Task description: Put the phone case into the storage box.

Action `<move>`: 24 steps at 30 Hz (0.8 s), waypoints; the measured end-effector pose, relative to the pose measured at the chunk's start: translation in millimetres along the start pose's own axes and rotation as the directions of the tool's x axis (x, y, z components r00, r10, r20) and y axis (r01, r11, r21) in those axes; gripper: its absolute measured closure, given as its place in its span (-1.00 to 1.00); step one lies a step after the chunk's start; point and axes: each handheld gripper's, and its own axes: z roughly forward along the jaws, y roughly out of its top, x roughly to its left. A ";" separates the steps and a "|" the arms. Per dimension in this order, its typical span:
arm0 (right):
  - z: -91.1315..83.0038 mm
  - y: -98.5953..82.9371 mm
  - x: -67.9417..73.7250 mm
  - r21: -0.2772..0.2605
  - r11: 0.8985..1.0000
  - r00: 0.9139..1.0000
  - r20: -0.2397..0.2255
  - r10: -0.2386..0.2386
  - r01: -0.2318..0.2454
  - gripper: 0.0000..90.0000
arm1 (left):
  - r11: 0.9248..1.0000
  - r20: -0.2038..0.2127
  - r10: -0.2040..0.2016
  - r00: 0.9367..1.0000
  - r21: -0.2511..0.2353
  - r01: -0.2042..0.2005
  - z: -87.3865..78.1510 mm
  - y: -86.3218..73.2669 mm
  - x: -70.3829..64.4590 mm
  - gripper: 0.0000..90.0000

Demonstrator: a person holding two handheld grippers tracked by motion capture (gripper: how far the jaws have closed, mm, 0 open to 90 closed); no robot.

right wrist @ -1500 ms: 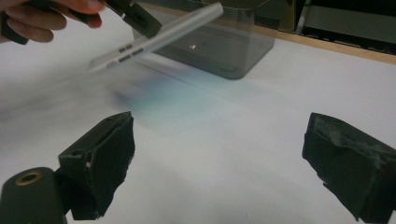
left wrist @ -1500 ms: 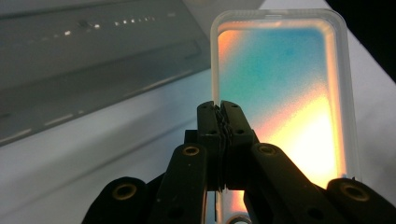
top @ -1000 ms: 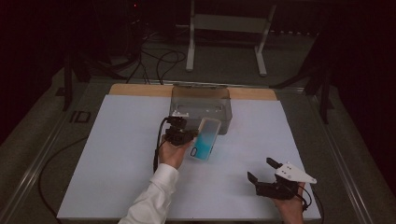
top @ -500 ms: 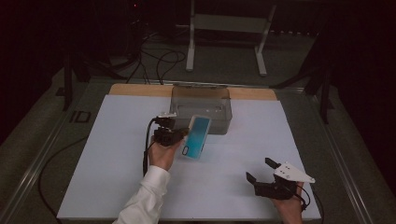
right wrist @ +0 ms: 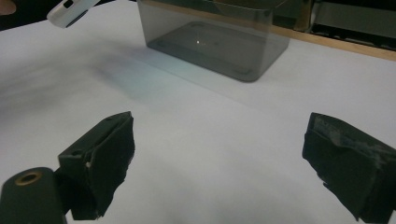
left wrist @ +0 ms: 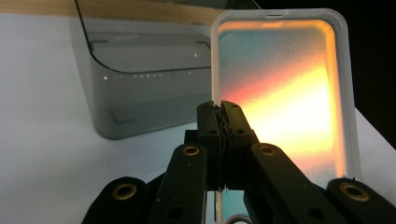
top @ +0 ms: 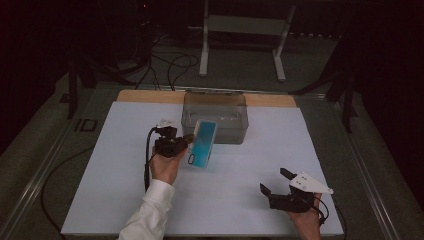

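faint "id" marking on the dark frame [top: 86,124] left of the left gripper [top: 186,141], no other readable text

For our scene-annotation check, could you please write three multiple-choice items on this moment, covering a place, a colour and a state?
1. Where is the phone case?
A. Inside the box
B. Held above the table, in front of the grey box
C. Flat by the right gripper

2. What colour is the case in the high view?
A. Teal-blue
B. Red
C. Black

3. How is the right gripper?
A. Shut on the case
B. Shut, empty
C. Open, empty

Answers: 1 B, the left gripper pinches its edge before the box; 2 A, its face shows teal; 3 C, its fingers stand wide apart.
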 end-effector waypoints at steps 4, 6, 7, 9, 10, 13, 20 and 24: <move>2.7 3.0 1.6 -0.001 1.000 1.000 -0.020 0.023 -0.023 -0.79 | 1.000 -0.004 0.005 1.000 -0.018 -0.005 -3.2 1.1 0.1 0.98; 3.0 4.1 1.9 -0.003 1.000 0.999 -0.025 0.029 -0.029 -0.79 | 1.000 -0.007 0.011 1.000 -0.025 -0.011 -4.0 1.6 -0.1 0.98; 5.0 7.5 1.5 -0.009 0.999 0.998 -0.039 0.040 -0.040 -0.79 | 0.999 -0.009 0.016 1.000 -0.034 -0.016 -5.8 2.0 -0.6 0.98; 5.8 10.2 0.8 -0.014 0.998 0.997 -0.053 0.062 -0.063 -0.79 | 0.999 -0.014 0.025 1.000 -0.044 -0.026 -7.3 2.7 -0.9 0.98; 5.8 10.2 0.8 -0.014 0.998 0.997 -0.053 0.062 -0.063 -0.79 | 0.999 -0.014 0.025 1.000 -0.044 -0.026 -7.3 2.7 -0.9 0.98; 10.8 17.5 -0.3 -0.021 0.996 0.993 -0.077 0.086 -0.088 -0.79 | 0.998 -0.018 0.033 0.999 -0.061 -0.034 -10.4 3.4 -0.7 0.98; 24.5 40.2 7.5 -0.023 0.994 0.986 -0.131 0.102 -0.106 -0.79 | 0.995 -0.028 0.046 0.999 -0.090 -0.048 -12.7 4.0 -0.7 0.98; 34.3 56.5 14.0 -0.034 0.992 0.980 -0.163 0.113 -0.120 -0.80 | 0.993 -0.030 0.052 0.998 -0.107 -0.055 -13.7 4.5 -2.8 0.98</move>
